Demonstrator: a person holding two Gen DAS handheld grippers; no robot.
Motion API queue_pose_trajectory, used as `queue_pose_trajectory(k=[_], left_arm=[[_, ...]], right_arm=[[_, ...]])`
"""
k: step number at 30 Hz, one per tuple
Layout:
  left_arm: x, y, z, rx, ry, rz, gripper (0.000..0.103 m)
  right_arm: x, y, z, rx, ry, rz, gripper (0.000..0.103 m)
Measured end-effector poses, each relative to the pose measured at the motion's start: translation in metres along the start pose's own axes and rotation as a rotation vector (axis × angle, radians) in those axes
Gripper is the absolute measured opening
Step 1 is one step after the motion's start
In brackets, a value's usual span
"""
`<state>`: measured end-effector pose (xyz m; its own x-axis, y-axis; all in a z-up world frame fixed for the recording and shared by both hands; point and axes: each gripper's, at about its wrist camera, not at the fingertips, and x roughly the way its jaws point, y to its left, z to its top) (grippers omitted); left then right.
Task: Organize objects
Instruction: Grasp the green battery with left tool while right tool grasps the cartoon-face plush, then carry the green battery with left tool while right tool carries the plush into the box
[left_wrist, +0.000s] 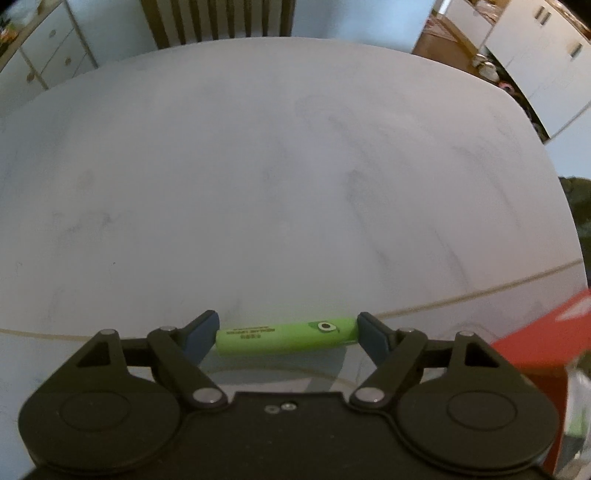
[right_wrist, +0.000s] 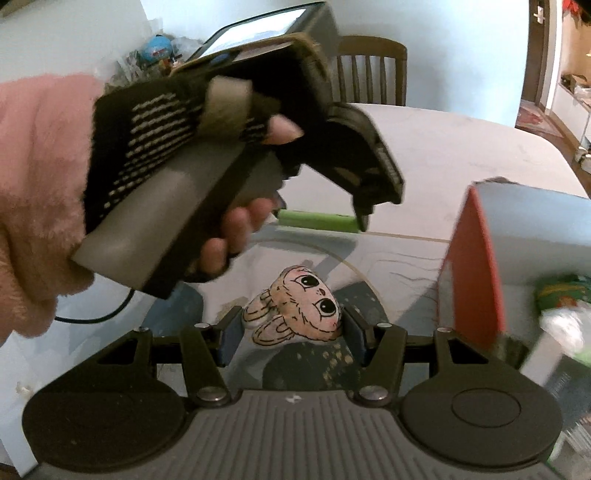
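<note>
My left gripper (left_wrist: 286, 334) is shut endwise on a green tube (left_wrist: 286, 336) with printed text and a cartoon eye, held above the pale table (left_wrist: 277, 166). In the right wrist view the same green tube (right_wrist: 317, 220) shows under the left gripper (right_wrist: 317, 221), which a hand in a pink fluffy sleeve (right_wrist: 40, 177) holds. My right gripper (right_wrist: 291, 328) is shut on a flat cartoon rabbit-face figure (right_wrist: 299, 306), held upright between the blue pads (right_wrist: 231, 338). A red box (right_wrist: 476, 258) stands open at the right.
The red box (left_wrist: 546, 343) sits at the right edge in the left wrist view and holds green and white packets (right_wrist: 561, 299). A wooden chair (right_wrist: 369, 70) stands behind the table. A black cable (right_wrist: 96, 317) lies at the left. White cabinets (left_wrist: 44, 48) line the room.
</note>
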<state>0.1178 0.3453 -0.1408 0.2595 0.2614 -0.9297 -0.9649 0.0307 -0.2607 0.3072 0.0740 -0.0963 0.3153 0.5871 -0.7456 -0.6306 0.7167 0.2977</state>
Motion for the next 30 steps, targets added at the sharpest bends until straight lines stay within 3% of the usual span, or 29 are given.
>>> queue_pose_trajectory(k=[7, 11, 15, 20, 30], left_arm=[[-0.045, -0.016, -0.035, 0.09, -0.067, -0.019, 0.08], [-0.072, -0.025, -0.049, 0.135, -0.108, -0.025, 0.08], [-0.088, -0.049, -0.054, 0.165, -0.141, -0.032, 0.08], [-0.11, -0.064, -0.071, 0.196, -0.187, -0.043, 0.08], [-0.144, -0.114, -0.103, 0.269, -0.288, -0.083, 0.08]], right_arm=[[-0.05, -0.007, -0.008, 0.028, -0.031, 0.012, 0.056], [-0.057, -0.001, -0.02, 0.035, -0.065, 0.027, 0.056], [-0.068, -0.006, -0.006, 0.048, -0.09, 0.026, 0.056], [-0.105, -0.018, -0.002, 0.04, -0.117, 0.004, 0.056], [-0.137, -0.062, -0.017, 0.025, -0.151, -0.076, 0.056]])
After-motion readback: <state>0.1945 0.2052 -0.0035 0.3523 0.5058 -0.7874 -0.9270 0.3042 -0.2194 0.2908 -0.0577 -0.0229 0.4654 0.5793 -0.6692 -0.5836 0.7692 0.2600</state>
